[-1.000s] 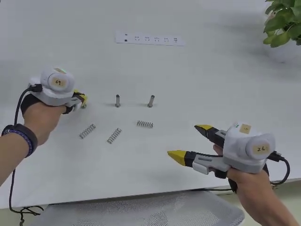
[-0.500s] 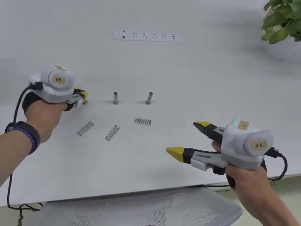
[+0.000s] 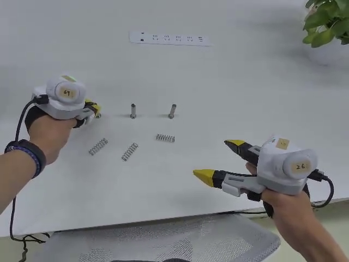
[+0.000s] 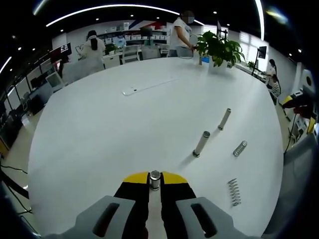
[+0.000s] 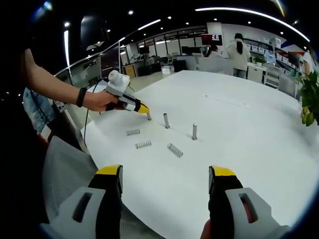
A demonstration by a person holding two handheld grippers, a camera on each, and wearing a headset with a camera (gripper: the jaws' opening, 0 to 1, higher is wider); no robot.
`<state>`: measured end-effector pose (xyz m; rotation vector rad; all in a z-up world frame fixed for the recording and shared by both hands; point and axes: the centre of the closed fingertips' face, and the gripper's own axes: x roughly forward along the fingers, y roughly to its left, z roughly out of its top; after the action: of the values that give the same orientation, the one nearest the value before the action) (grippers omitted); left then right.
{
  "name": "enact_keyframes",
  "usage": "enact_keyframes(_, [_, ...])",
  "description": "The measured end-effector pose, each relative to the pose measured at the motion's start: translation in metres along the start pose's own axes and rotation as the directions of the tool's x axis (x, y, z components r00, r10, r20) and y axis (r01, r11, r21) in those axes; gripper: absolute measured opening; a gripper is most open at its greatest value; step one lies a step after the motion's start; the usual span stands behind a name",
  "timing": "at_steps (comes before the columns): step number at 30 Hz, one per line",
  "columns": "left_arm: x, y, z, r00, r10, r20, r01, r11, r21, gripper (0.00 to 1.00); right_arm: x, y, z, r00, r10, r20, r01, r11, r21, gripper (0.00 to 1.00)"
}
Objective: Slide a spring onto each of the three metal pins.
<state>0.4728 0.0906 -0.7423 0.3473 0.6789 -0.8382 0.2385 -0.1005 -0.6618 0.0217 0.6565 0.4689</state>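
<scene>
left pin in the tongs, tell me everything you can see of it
A short grey metal pin, a plain cylinder with a flat, shiny round top. It stands upright on the white table, left of the other two pins in the head view. The yellow tips of the left tongs are shut on its sides near the top. The three springs lie apart from it.

Bright even overhead light, soft shadows, fisheye-warped gripper views.

Left tool [image 3: 95,111], right tool [image 3: 219,160]: white, yellow-tipped
</scene>
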Motion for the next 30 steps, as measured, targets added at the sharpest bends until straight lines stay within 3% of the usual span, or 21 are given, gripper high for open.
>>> enact_keyframes(20, [0.002, -0.002, -0.007, 0.9994, -0.005, -0.036, 0.004, 1.000, -0.017, 0.00, -0.001, -0.001, -0.001, 1.0000, 0.001, -0.005, -0.001, 1.000, 0.001, 0.69])
enact_keyframes(30, [0.005, -0.002, -0.015, 0.9980, -0.009, -0.062, 0.007, 1.000, -0.027, 0.08, -0.001, -0.002, -0.001, 1.0000, -0.001, -0.006, 0.001, 1.000, 0.003, 0.68])
